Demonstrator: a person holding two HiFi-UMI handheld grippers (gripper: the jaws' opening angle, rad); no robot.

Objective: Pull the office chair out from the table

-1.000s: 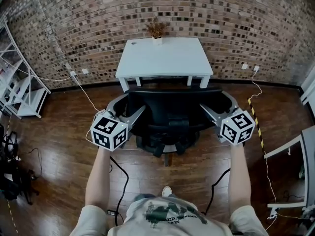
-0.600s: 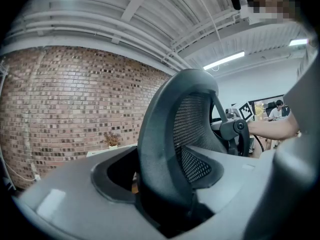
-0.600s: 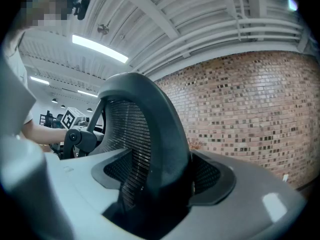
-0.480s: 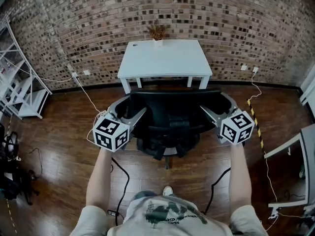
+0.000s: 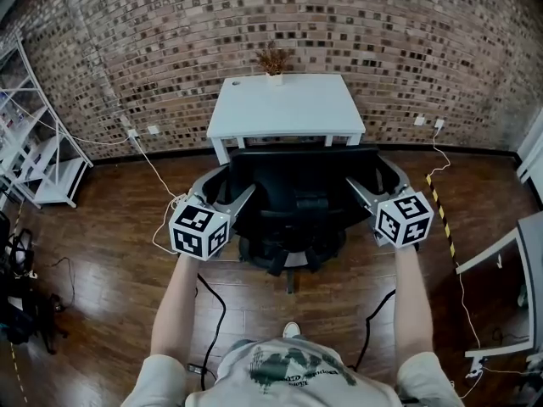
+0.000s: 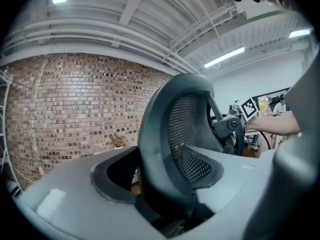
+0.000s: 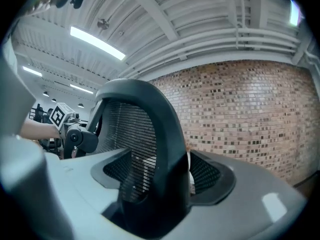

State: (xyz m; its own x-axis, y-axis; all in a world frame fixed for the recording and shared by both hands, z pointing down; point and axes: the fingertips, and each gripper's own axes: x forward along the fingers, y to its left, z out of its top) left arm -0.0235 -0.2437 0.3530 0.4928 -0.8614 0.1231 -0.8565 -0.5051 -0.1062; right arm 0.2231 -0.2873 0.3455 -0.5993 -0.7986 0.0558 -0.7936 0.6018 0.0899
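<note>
table blocks beyond chair; floor behind free.

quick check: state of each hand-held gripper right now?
left hand-held gripper: closed on the left edge of the office chair backrest.
right hand-held gripper: closed on the right edge of the same backrest.

Office chair: seat hidden behind its own backrest, wheels mostly masked. Plant at worktop far edge: too small to identify. Shelf rack: cut off at left.
</note>
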